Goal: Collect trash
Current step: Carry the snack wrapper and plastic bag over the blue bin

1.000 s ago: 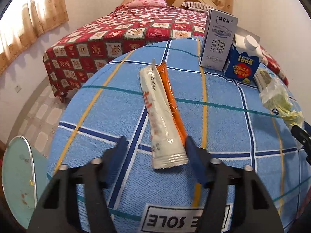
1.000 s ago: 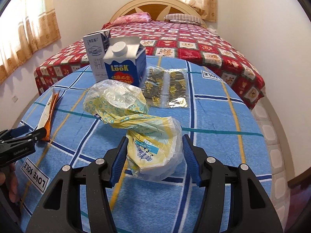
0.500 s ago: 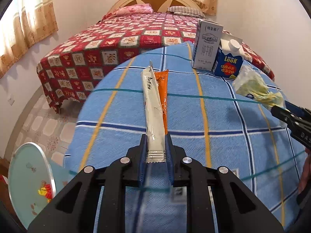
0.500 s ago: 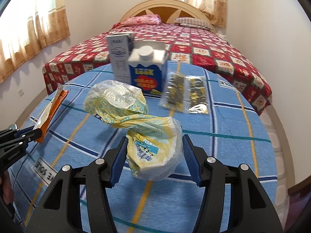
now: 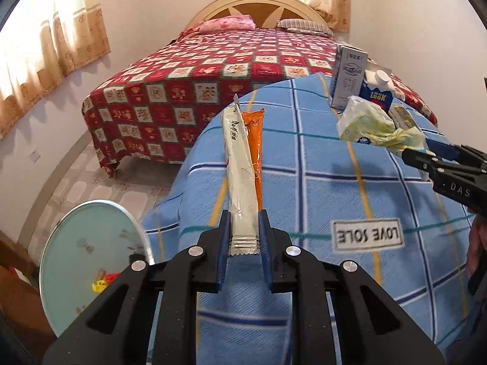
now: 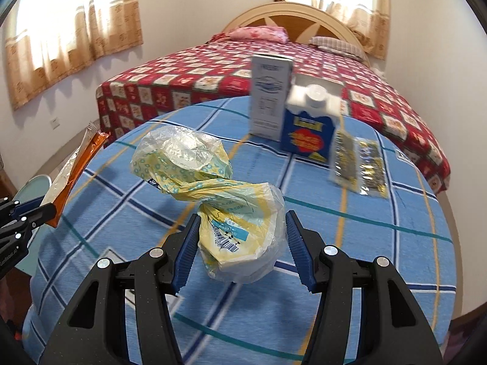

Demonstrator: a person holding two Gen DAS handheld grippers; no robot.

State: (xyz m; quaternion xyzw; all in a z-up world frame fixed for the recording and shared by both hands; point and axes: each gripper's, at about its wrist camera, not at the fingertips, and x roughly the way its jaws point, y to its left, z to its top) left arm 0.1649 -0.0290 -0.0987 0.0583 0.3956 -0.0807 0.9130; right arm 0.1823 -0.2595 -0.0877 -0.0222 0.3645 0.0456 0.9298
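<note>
Here both fingers (image 5: 264, 237) tilt down, gripping wrappers (image 5: 240, 176)

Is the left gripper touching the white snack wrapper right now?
Touching. The left wrist view shows the left gripper closed on the white snack wrapper, both blue pads pressed against its lower end.

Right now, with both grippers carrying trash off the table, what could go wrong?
1. The left gripper pinches only the bottom end of the white sachet; the orange sachet behind it may not be clamped and could slip out.
2. The right gripper holds the crumpled bag at one end; the loose end hangs free and could snag the blue carton or tear.
</note>
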